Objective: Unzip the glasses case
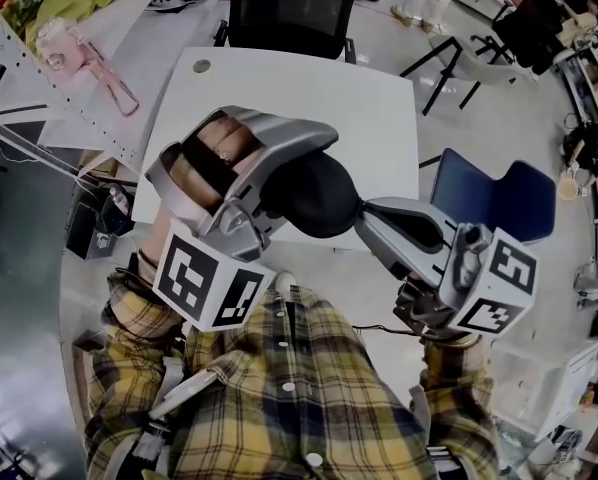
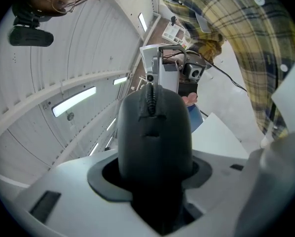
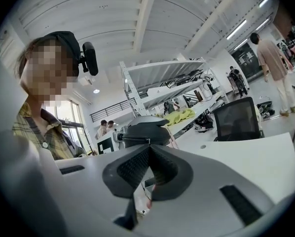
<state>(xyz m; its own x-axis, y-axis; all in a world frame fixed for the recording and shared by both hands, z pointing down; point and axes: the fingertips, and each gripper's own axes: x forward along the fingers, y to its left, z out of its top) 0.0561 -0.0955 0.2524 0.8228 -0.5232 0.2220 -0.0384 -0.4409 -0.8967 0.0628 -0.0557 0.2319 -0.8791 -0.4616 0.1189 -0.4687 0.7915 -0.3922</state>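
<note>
Grip check: left tongs (image 2: 155, 177) clamp the black oval fabric glasses case (image 1: 319, 196), held in the air above the white table (image 1: 379, 98), while the right tongs (image 3: 148, 149) pinch narrow, apparently on its zip pull, so draw steadily along the zip line.

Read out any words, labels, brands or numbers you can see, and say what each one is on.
No text can be read.
Left marker cube, right marker cube: square patterns only, no letters.
Glasses case: no print shows.
Pale board in the left gripper view: too blurred to read.
</note>
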